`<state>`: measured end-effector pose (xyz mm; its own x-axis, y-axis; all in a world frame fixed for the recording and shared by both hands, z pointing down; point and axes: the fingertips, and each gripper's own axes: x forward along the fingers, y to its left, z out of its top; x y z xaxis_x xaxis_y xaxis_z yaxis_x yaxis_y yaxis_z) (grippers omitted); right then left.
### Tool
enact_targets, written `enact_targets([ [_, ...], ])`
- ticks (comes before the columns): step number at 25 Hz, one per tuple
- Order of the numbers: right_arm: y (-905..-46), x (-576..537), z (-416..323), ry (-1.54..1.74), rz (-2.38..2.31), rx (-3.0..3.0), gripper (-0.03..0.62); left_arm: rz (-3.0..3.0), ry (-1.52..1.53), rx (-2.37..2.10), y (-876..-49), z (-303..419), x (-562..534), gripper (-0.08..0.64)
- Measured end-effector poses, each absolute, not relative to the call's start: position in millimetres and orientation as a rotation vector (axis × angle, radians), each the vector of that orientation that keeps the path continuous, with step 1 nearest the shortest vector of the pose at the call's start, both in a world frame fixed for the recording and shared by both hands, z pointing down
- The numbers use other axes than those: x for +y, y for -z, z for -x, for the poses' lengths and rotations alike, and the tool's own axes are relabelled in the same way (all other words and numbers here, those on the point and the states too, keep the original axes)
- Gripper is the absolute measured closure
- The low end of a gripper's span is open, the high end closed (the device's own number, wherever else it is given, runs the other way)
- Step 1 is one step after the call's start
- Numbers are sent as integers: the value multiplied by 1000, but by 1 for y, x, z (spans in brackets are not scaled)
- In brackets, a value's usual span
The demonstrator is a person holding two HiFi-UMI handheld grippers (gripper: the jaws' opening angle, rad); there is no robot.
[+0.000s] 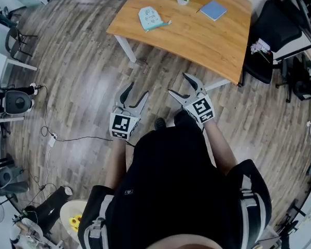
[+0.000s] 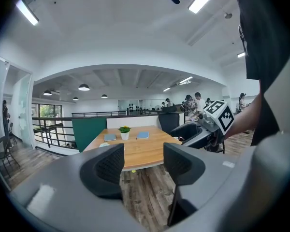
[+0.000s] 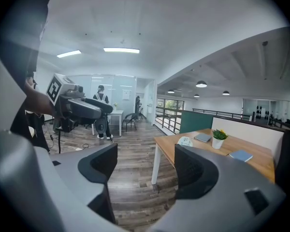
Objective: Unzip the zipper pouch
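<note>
Overhead, left gripper (image 1: 138, 90), right gripper (image 1: 178, 83), both spread empty, one zipper pouch (image 1: 152, 18), two notebooks (image 1: 213, 10)

The zipper pouch (image 1: 151, 18) lies flat on the wooden table (image 1: 207, 40), at the table's left end, near its near-left corner and a little in from the edge. It is small and pale, whitish with a mint tint, roughly oblong, and its rounded end points far and left. Faint small marks show on its upper face. A teal strip runs along its near edge and juts out to the right as a short tab. Whether the zipper is closed or open is too small to tell. The right gripper view shows the pouch (image 3: 185, 141) as a pale rounded patch by the table's corner.
</note>
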<state>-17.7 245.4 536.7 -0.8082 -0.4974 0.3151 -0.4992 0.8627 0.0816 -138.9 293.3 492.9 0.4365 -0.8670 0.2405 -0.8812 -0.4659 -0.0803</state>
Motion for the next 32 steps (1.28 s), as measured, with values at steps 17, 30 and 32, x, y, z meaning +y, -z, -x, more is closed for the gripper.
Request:
enact_targets([
  [17, -540, 241, 35, -30, -760, -2677, 237, -2624, -355, -1546, -499, 160, 284, 313],
  [30, -545, 194, 52, -29, -699, -2700, 244, -2560, -326, -1610, -502, 175, 250, 331],
  [32, -545, 183, 53, -32, -692, -2706, 244, -2550, -331, -1616, -503, 175, 241, 331],
])
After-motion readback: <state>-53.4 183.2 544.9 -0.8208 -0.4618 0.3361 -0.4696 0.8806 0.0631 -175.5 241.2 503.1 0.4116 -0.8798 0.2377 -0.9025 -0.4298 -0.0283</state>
